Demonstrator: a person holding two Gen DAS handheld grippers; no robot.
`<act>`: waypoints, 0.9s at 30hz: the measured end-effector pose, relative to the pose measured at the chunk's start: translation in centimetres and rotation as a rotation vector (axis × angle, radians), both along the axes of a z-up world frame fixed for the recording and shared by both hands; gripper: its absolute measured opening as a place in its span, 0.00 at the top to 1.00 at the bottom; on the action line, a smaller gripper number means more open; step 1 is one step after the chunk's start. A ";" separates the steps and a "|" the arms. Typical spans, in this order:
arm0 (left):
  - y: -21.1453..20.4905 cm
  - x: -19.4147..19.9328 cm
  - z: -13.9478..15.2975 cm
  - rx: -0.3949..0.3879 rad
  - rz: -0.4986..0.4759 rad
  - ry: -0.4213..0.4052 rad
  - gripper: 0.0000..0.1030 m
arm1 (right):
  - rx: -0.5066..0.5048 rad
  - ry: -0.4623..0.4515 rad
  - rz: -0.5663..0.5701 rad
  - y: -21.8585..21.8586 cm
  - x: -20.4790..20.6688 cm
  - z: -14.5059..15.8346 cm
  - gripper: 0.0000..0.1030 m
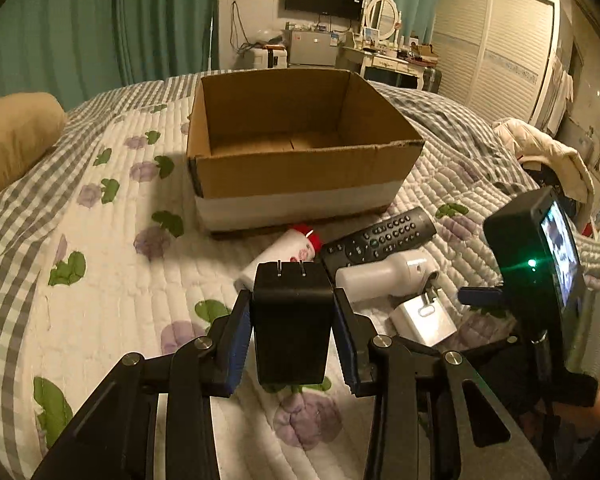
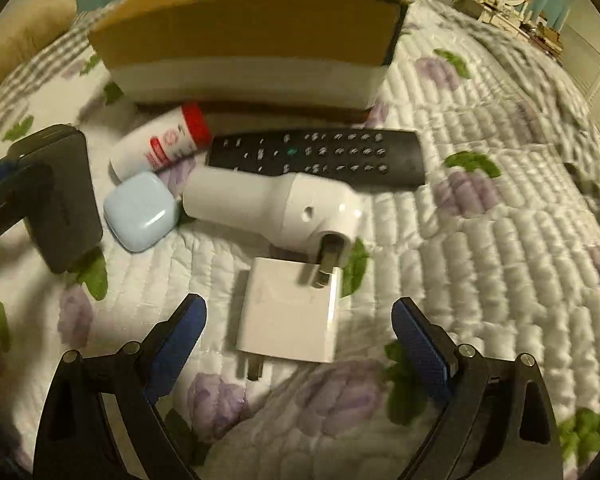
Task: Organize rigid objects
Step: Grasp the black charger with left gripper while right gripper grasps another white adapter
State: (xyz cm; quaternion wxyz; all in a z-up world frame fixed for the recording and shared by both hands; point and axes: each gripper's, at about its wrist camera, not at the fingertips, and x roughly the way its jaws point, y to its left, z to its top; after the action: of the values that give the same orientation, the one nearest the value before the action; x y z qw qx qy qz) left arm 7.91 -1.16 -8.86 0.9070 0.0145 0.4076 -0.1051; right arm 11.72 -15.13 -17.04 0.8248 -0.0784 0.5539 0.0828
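Note:
My left gripper (image 1: 294,300) is shut on a black plug adapter (image 1: 292,324) and holds it above the quilt, short of the open cardboard box (image 1: 300,168). The adapter also shows at the left of the right wrist view (image 2: 60,200). My right gripper (image 2: 298,312) is open, its jaws either side of a white charger (image 2: 290,312) lying on the quilt. Beyond lie a white angled device (image 2: 276,208), a black remote (image 2: 320,156), a white bottle with a red cap (image 2: 160,146) and a pale blue case (image 2: 140,210).
The box (image 2: 244,44) stands on a quilted bed with a floral cover (image 1: 100,280). A tan pillow (image 1: 16,140) lies at the far left. The right gripper's body with a lit screen (image 1: 548,264) is at the right of the left wrist view.

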 end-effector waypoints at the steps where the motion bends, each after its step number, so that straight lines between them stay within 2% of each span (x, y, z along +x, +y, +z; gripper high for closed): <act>1: 0.1 -0.1 0.0 -0.002 0.002 0.001 0.63 | 0.005 0.006 0.012 0.2 0.0 -0.2 0.24; 2: 0.2 -0.1 0.0 -0.006 0.005 0.003 0.63 | 0.006 0.016 0.027 0.6 0.0 -0.5 0.34; 3: 0.2 -0.3 0.1 -0.008 0.007 0.002 0.63 | -0.010 0.017 0.032 0.8 -0.1 -0.7 0.38; 4: 0.2 -0.4 0.3 -0.009 0.009 -0.004 0.63 | -0.035 0.008 0.031 1.0 -0.2 -0.9 0.51; 8: 0.4 -1.2 1.4 -0.008 0.011 -0.033 0.63 | 0.014 -0.042 0.033 0.9 -1.1 0.5 0.51; 14: 1.0 -0.6 4.4 -0.030 0.031 -0.076 0.63 | 0.100 -0.223 0.020 0.0 -1.8 6.5 0.51; 20: 1.3 2.5 7.7 -0.033 0.058 -0.148 0.63 | 0.168 -0.389 0.001 -0.8 1.9 12.2 0.51; 27: 1.2 7.9 9.4 -0.028 0.081 -0.174 0.63 | 0.207 -0.473 0.020 -0.5 6.3 15.6 0.51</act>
State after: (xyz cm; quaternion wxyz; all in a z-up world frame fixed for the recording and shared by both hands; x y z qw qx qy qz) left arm 15.81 0.02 0.59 0.9425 -0.0057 0.3262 -0.0722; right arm 18.01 -15.66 -1.43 0.9341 -0.0162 0.3334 0.1266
